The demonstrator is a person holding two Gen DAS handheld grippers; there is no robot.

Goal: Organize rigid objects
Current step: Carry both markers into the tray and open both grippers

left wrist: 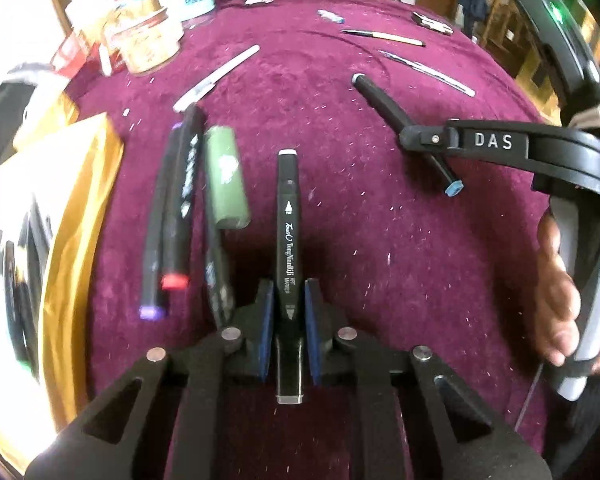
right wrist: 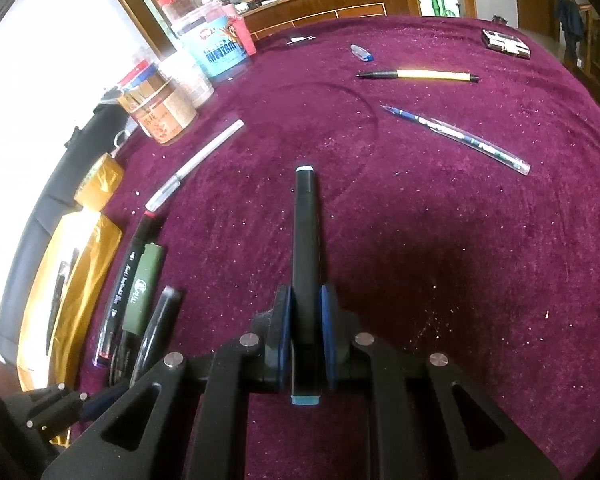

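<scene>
While each gripper clamps a black art marker near one end, most of each barrel sticks out ahead of the pads, and that long overhang is where trouble could start. The left gripper (left wrist: pixel 288 312) is clenched on a white-capped marker (left wrist: pixel 287 216) pointing away over the burgundy tablecloth (left wrist: pixel 380 240). The right gripper (right wrist: pixel 306 320) is clenched on a blue-capped marker (right wrist: pixel 306 248), also held above the cloth. Just left of the left gripper lies a sorted row: a purple-tipped marker (left wrist: pixel 156 220), a red-tipped marker (left wrist: pixel 182 200) and a green lighter (left wrist: pixel 226 176), side by side near a yellow bag (left wrist: pixel 72 200). If the white-capped marker is lowered at a slant, its free end could strike that row and scatter it, or it could pivot between the pads. Farther off lie a white pen (left wrist: pixel 216 78), a yellow pencil (right wrist: pixel 418 75) and jars (right wrist: pixel 160 108), which the overhanging tips could snag if swung wide.
</scene>
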